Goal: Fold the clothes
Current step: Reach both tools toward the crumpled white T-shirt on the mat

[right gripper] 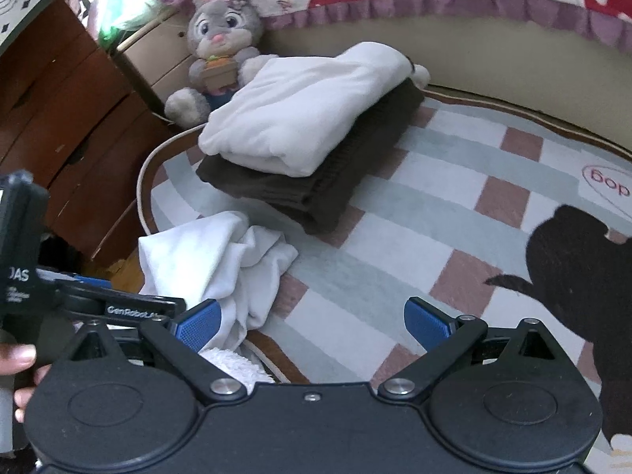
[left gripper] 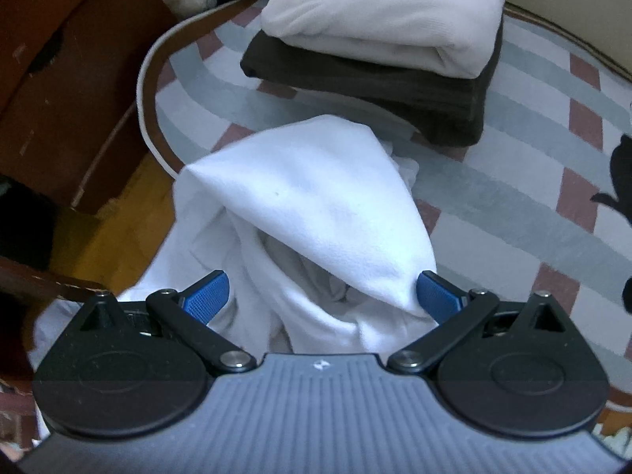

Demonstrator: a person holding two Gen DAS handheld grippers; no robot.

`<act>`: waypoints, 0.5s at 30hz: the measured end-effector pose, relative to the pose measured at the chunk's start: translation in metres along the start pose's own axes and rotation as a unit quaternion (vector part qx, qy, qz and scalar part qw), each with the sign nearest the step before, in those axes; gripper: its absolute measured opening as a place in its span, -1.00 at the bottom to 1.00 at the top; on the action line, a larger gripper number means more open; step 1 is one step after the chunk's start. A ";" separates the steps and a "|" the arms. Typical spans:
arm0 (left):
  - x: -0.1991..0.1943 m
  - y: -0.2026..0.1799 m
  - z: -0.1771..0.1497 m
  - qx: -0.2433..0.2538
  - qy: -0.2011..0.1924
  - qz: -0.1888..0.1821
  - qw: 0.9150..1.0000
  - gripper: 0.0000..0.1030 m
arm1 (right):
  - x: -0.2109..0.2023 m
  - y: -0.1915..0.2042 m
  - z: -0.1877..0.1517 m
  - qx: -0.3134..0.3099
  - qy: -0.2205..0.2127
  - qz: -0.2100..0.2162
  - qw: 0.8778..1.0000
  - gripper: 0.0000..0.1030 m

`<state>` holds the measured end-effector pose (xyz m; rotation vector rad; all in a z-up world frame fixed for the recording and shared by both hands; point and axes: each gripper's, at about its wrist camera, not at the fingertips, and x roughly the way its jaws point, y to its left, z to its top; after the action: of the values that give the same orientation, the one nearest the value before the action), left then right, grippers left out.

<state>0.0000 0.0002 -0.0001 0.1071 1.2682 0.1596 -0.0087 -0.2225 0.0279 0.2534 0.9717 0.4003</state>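
Observation:
A crumpled white garment (left gripper: 300,213) lies at the near left edge of the checked rug (left gripper: 533,205); it also shows in the right wrist view (right gripper: 213,256). My left gripper (left gripper: 322,296) is open, its blue fingers standing wide on either side of the garment's bunched folds. My right gripper (right gripper: 312,322) is open and empty above the rug (right gripper: 434,213), with the garment beside its left finger. A folded white garment (right gripper: 304,114) rests on a folded dark brown one (right gripper: 328,181) at the rug's far side; the stack also shows in the left wrist view (left gripper: 379,12).
A grey plush rabbit (right gripper: 217,47) sits behind the stack against a cream cabinet. Brown wooden drawers (right gripper: 67,118) stand at the left. A dark animal figure (right gripper: 584,276) is printed on the rug's right. The left gripper's body (right gripper: 23,260) shows at left.

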 end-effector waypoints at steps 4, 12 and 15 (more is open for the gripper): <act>0.001 0.004 -0.003 -0.005 0.000 -0.011 1.000 1.00 | 0.005 0.005 0.002 -0.007 0.001 0.001 1.000 0.96; -0.005 0.014 -0.005 -0.014 -0.022 -0.021 0.999 1.00 | 0.019 0.007 0.001 0.007 0.011 0.021 1.000 0.96; -0.009 0.017 -0.007 -0.025 -0.047 -0.019 0.998 1.00 | 0.026 0.008 0.001 0.011 0.020 0.026 0.999 0.96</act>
<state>-0.0109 0.0154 0.0094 0.0465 1.1711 0.1517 0.0034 -0.2034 0.0120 0.2919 1.0099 0.4440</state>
